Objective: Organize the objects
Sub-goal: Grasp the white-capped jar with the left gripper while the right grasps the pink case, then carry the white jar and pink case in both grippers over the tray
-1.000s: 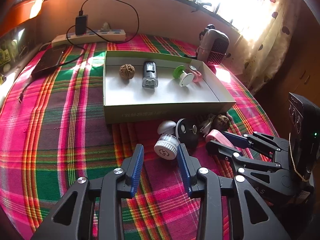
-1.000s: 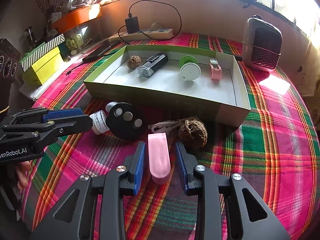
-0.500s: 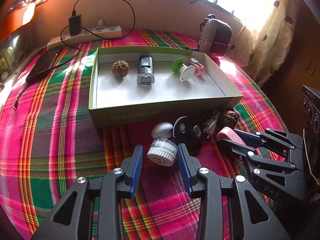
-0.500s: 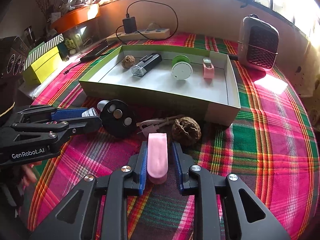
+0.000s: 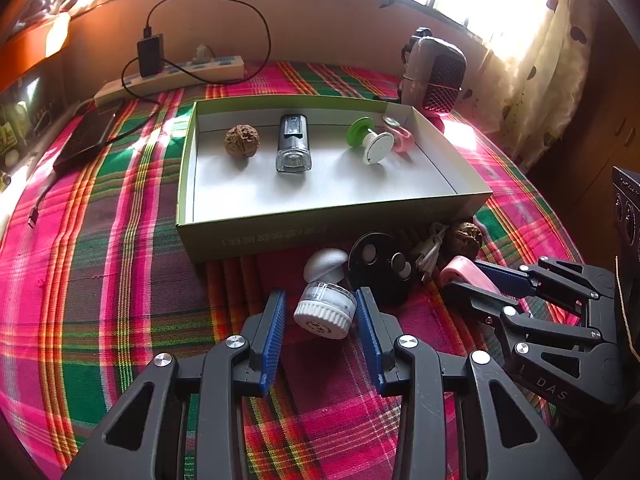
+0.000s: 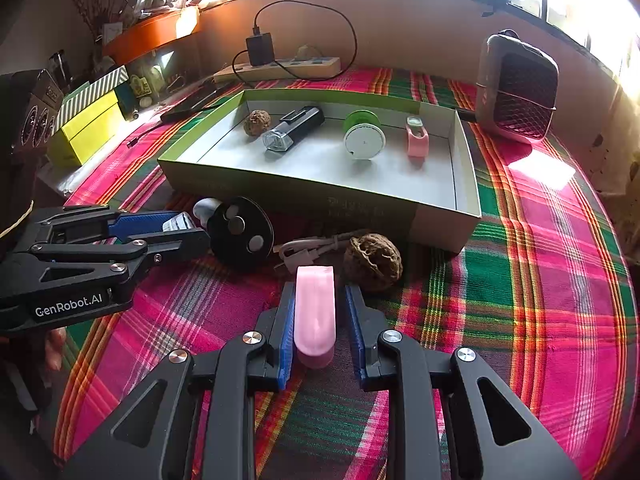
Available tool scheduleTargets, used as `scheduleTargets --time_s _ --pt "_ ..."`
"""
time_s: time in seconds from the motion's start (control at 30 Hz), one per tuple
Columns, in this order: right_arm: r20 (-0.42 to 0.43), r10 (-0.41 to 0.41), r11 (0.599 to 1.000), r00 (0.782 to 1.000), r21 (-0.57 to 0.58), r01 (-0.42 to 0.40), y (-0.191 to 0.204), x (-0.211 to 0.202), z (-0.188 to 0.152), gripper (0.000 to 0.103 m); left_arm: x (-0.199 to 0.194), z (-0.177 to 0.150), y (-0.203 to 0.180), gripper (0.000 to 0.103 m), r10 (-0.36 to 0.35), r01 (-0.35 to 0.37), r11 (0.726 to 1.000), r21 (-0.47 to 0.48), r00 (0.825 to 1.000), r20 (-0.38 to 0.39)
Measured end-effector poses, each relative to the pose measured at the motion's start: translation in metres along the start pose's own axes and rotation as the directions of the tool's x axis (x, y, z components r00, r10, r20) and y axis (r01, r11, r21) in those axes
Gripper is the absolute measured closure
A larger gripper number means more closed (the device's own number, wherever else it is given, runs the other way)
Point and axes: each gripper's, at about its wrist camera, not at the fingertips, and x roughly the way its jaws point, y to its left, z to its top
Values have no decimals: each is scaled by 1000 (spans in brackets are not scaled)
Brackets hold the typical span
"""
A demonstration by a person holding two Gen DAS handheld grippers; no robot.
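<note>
A plaid cloth [image 5: 100,280] covers the worktop. On it, a green box [image 5: 320,232] holds a walnut [image 5: 241,141], torch [image 5: 293,148], spool [image 5: 370,142] and pink clip [image 6: 417,141]. In front, the left claw [image 5: 320,320] stands released around a white jar [image 5: 326,308], pads apart from it. The right claw [image 6: 318,316] is clenched on a pink case [image 6: 315,312], beside another walnut [image 6: 374,262].

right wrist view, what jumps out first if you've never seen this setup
The loud pink, green and red plaid cloth covers the whole table. In the middle sits an open green-rimmed cardboard tray holding a wrinkled brown walnut, a black torch, a green and white spool and a pink clip. Up front, the right gripper closes round a pale pink plastic case.
</note>
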Motion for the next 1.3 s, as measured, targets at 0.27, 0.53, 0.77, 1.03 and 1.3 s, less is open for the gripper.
scheduleTargets --time_s 0.27,0.53,0.77,1.03,1.3 --pt "0 -2 1000 1000 -1 2 0 0 0 79 -1 -3 -2 75 29 -29 999 16 999 13" --pt "-1 -5 1000 1000 -4 5 1 0 0 79 -1 -4 -3 76 42 -42 999 29 999 20" --pt "-1 -9 1000 1000 -7 9 1 0 0 79 -1 -4 -4 76 41 -42 999 27 999 20" --pt "-1 -12 1000 1000 -9 12 1 1 0 79 -1 -5 -4 76 42 -42 999 28 999 20" --pt "-1 -22 1000 1000 -4 22 -1 0 0 84 -1 -5 -5 76 44 -45 999 30 999 19"
